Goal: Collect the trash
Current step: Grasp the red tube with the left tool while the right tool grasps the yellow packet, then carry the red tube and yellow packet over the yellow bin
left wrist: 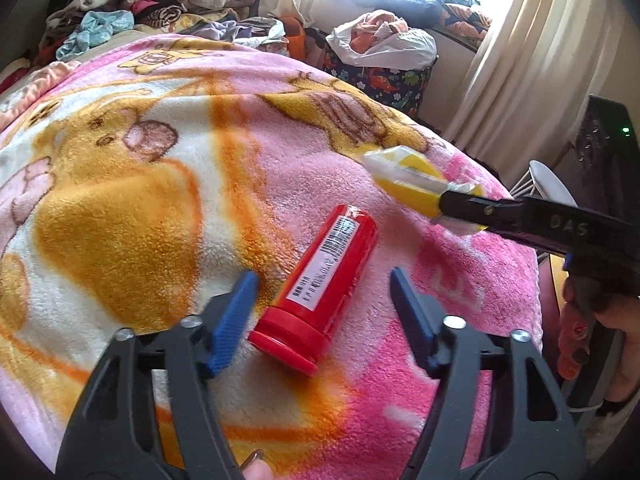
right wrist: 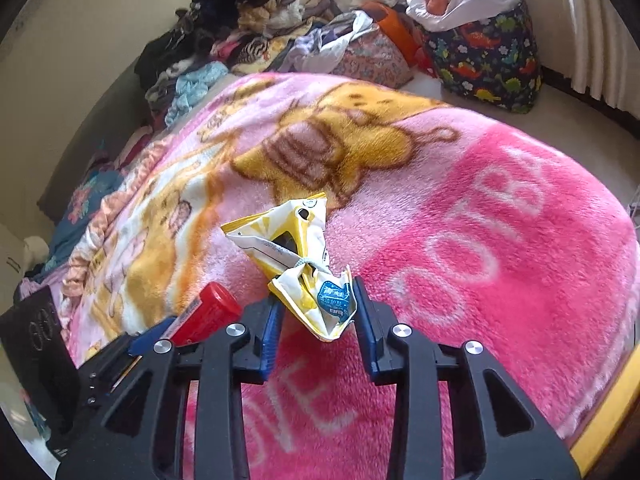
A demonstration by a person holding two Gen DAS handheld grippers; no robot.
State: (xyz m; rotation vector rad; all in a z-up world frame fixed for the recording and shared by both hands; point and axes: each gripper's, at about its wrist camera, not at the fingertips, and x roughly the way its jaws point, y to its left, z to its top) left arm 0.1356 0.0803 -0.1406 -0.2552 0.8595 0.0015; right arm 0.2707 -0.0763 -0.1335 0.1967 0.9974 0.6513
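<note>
A red plastic bottle (left wrist: 332, 272) with a white barcode label lies on its side on the pink and orange fleece blanket (left wrist: 120, 200). My left gripper (left wrist: 322, 276) straddles it, blue pads apart from it on both sides, so it stands open. The right wrist view catches the bottle's end (right wrist: 212, 312) at lower left. A crumpled yellow and white snack wrapper (right wrist: 288, 240) is pinched at its lower end by my right gripper (right wrist: 316, 296), which is shut on it. In the left wrist view that wrapper (left wrist: 404, 172) sticks out of the right gripper (left wrist: 444, 204), just above the blanket.
A dinosaur-print bag (left wrist: 380, 76) topped with a white plastic bag stands beyond the bed by the curtain (left wrist: 540, 40). A heap of clothes (right wrist: 240, 28) covers the bed's far end. A hand (left wrist: 580, 340) holds the right gripper's handle near a black device (left wrist: 608, 140).
</note>
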